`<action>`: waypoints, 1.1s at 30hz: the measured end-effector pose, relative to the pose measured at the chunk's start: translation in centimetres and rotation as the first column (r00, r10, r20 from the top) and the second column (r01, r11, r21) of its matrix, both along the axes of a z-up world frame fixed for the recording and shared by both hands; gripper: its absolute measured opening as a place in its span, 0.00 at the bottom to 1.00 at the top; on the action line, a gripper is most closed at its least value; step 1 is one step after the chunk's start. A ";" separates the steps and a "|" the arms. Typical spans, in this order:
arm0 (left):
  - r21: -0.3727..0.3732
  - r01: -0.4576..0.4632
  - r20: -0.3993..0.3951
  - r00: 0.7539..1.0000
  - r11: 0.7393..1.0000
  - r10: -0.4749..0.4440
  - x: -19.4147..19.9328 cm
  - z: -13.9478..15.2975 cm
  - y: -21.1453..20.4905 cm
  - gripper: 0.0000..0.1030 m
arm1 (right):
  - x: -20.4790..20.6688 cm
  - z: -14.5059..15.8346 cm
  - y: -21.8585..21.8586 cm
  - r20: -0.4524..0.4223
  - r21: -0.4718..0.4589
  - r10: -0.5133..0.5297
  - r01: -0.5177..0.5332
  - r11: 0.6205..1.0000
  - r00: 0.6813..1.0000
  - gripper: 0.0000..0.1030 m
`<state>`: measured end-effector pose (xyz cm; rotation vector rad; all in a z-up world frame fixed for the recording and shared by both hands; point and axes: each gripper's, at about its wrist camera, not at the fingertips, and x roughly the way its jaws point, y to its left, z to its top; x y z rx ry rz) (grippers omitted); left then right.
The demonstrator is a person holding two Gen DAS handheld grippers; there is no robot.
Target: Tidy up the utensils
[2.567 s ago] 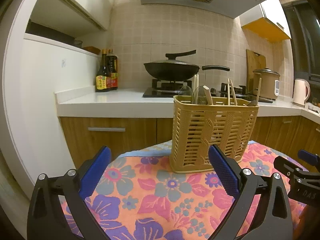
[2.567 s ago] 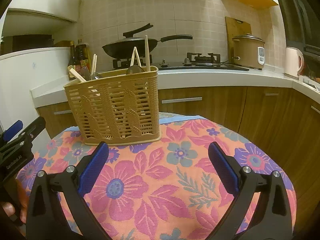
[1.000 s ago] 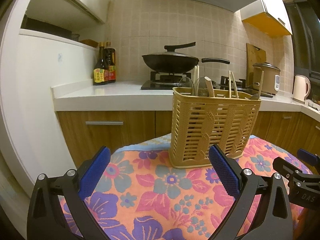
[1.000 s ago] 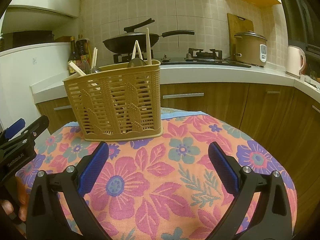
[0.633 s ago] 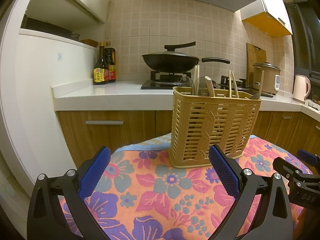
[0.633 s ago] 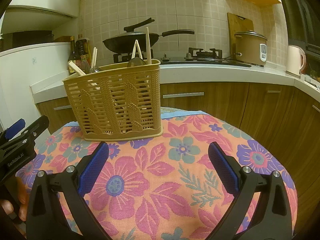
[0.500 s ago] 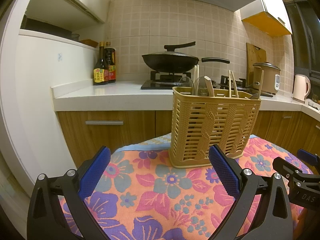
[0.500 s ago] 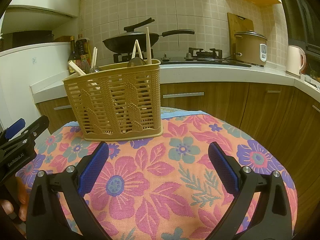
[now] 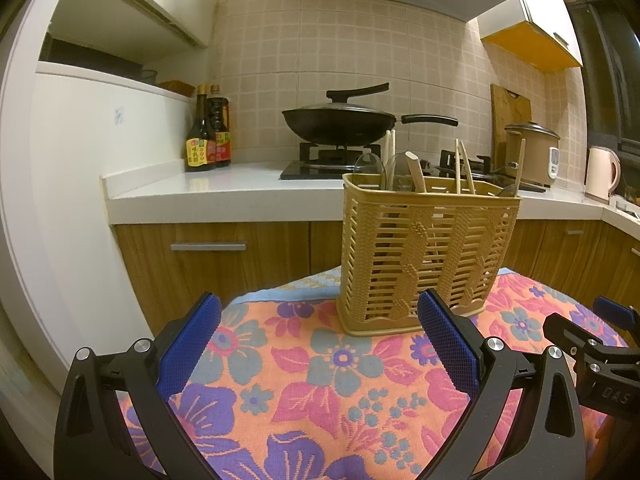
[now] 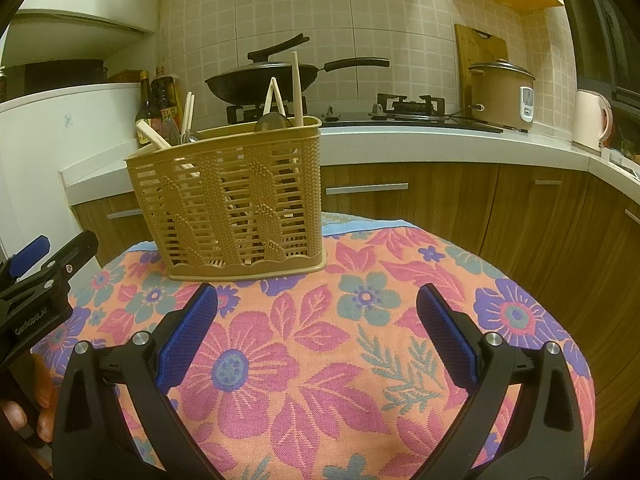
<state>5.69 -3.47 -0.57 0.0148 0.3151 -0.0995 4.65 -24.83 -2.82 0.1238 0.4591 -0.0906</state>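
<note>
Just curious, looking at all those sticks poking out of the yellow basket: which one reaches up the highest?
The single pale chopstick at the right end of the basket. In the right wrist view it rises well above the leaning pair beside it and the others at the left end.

Both cams sit a bit lower vs 2.6 s ago, so utensil basket (image 9: 426, 256) rides slightly higher in frame.

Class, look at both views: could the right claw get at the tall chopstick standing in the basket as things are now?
Probably yes. The right claw is open and empty, the chopstick sticks up above the basket rim, and only bare cloth lies between.
</note>
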 end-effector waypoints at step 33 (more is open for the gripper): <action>0.003 -0.004 -0.001 1.000 1.000 0.004 -0.5 0.3 0.0 0.93 | 0.3 -0.3 -0.2 -0.023 0.007 -0.006 0.006 1.000 1.000 0.92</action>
